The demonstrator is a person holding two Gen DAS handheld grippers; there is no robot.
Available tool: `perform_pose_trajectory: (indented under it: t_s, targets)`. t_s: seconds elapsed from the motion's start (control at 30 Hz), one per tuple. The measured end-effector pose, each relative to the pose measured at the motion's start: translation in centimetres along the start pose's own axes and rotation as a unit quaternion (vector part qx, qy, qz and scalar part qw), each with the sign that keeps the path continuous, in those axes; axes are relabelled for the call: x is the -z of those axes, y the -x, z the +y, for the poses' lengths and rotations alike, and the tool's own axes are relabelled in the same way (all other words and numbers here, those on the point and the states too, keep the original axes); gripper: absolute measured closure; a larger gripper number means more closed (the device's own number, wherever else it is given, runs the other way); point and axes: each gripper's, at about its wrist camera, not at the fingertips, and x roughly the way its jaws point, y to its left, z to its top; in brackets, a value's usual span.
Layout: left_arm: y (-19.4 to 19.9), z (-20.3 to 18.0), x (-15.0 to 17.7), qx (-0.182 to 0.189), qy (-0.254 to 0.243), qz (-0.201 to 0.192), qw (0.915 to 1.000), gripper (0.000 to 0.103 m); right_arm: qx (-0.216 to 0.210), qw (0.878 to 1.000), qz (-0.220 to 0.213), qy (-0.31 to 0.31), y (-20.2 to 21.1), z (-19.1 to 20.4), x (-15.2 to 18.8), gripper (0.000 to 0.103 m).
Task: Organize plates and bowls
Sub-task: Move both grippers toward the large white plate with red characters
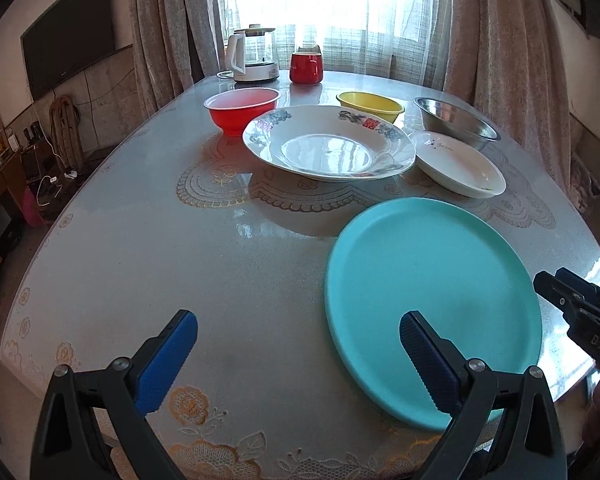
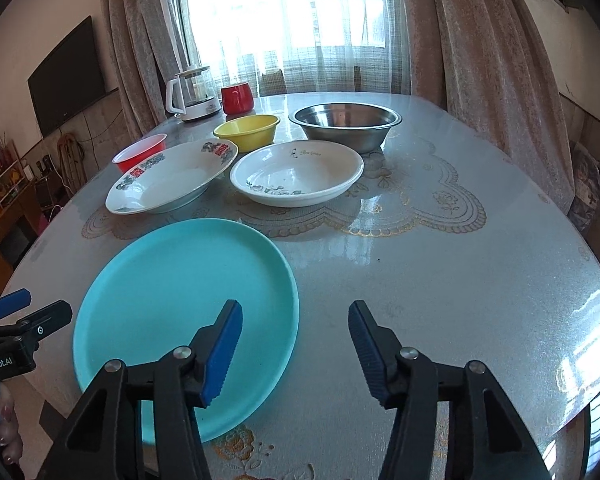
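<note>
A rounded glass-topped table (image 1: 148, 248) with a pale grey cloth and gold-and-white lace motifs beneath the glass fills both views, its surface glossy with window glare. At its near edge lies a flat round turquoise plastic plate (image 1: 432, 304), slightly overhanging the rim. Beyond it, toward the middle of the table, stands a wide white china plate with a floral rim and red characters (image 1: 328, 144); just beside that is a smaller white deep dish with a faint flower print (image 2: 296, 174). Behind these stand a translucent red plastic bowl (image 1: 242, 110), a yellow plastic bowl (image 1: 370, 105) and a shiny steel bowl (image 2: 346, 124), each apart from its neighbours. At the far end, before the window, are a white-based glass kettle (image 1: 252, 54) and a red mug (image 1: 306, 67). Heavy beige curtains (image 2: 472, 64) frame bright sheer-covered panes; a dark flat television (image 1: 68, 62) hangs on the left wall above cluttered wooden shelving. The left gripper (image 1: 298, 354) hangs over the near table edge with its blue-padded jaws spread wide and nothing between them, its right-hand finger over the turquoise plate's near rim. The right gripper (image 2: 296, 348) has its jaws parted about halfway, holding nothing; its left-hand finger hangs above the plate's right side, the other above bare table. Painted fingernails show at the lower left corner of the right wrist view.
</note>
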Motion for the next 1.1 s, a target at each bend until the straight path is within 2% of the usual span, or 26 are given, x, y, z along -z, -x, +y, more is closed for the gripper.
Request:
perform_pose_trajectory:
  t_s: [0.03,0.07,0.1,0.23,0.3,0.37,0.4,0.47,0.67,0.9,0.93,1.0,1.03,1.1]
  targets:
    - [-0.2,0.0,-0.1,0.002,0.001,0.003,1.0000,0.013,-0.007,1.000,0.008,0.004,-0.4,0.0,-0.1,0.057]
    - [-0.6,0.0,-0.2,0.005,0.004,0.008,1.0000,0.023,-0.014,1.000,0.012,0.006,-0.6,0.0,0.0,0.062]
    - [-0.9,0.1,-0.2,0.009,0.006,0.013,0.9999,0.030,-0.017,1.000,0.017,0.010,-0.9,0.1,0.0,0.063]
    - [-2.1,0.1,0.0,0.031,0.007,0.036,0.9988,0.039,-0.040,0.998,0.043,0.011,-2.0,0.4,0.0,0.070]
    - [-2.5,-0.3,0.2,0.038,0.000,0.041,0.9984,0.052,-0.040,0.998,0.049,0.010,-2.4,0.3,0.0,0.074]
    - [-2.6,-0.8,0.2,0.038,-0.008,0.038,0.9985,0.058,-0.041,0.998,0.056,0.007,-2.8,0.2,0.0,0.078]
    - [-2.7,-1.1,0.2,0.045,-0.013,0.037,0.9982,0.067,-0.042,0.997,0.058,0.003,-3.0,-0.1,-0.1,0.080]
    - [-2.8,-1.7,-0.1,0.056,-0.021,0.038,0.9975,0.075,-0.047,0.997,0.062,-0.005,-3.2,-0.5,-0.4,0.085]
    - [-3.7,-2.8,-1.6,0.054,-0.026,0.040,0.9974,0.076,-0.049,0.996,0.066,-0.030,-4.0,-2.0,-1.4,0.090]
    - [-3.9,-3.2,-1.6,0.052,-0.026,0.041,0.9974,0.073,-0.050,0.996,0.062,-0.037,-4.0,-2.6,-1.5,0.087]
    - [-3.8,-3.2,-1.5,0.050,-0.025,0.041,0.9976,0.070,-0.049,0.996,0.060,-0.035,-4.0,-2.6,-1.4,0.087]
    - [-3.8,-3.0,-1.3,0.048,-0.017,0.042,0.9978,0.031,-0.051,0.997,0.055,-0.031,-3.9,-2.4,-1.3,0.084]
    - [-3.8,-2.8,-1.2,0.046,-0.009,0.039,0.9981,0.024,-0.052,0.997,0.052,-0.028,-3.8,-2.3,-1.2,0.081]
    - [-3.6,-2.3,-1.0,0.046,0.003,0.034,0.9984,0.021,-0.051,0.997,0.048,-0.024,-3.8,-2.1,-1.1,0.078]
